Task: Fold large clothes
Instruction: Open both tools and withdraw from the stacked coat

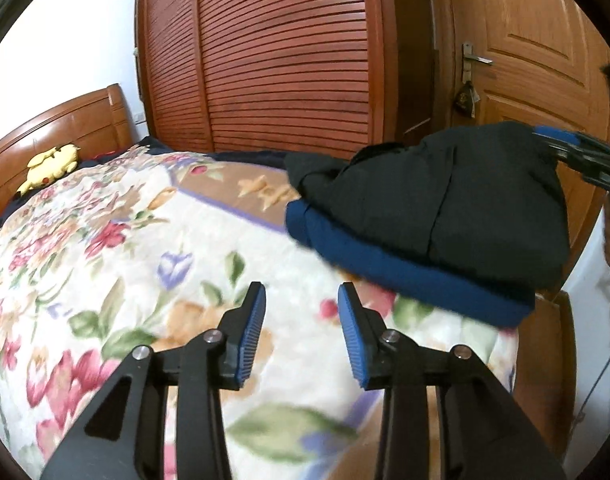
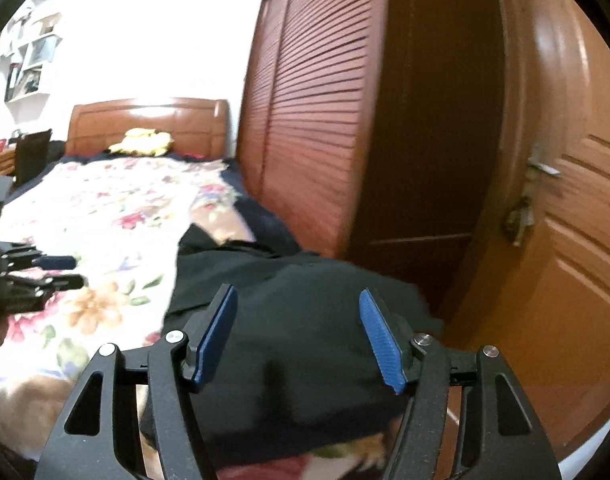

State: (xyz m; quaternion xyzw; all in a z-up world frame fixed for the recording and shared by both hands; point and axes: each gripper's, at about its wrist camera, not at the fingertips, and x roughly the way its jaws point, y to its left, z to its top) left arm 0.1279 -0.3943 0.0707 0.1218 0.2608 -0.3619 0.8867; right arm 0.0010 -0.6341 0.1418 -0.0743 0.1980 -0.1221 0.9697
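One floral bedspread [image 1: 105, 248], seemingly quilted.

Light: bright, blown-out white on far wall [image 2: 153, 40] in right view.
Glare: sheen on door [image 2: 553, 92].
Blur: smeared floral quilt [image 1: 105, 264], soft dark clothes [image 2: 305, 340].
Edges: fisheye bending, black corner vignette.
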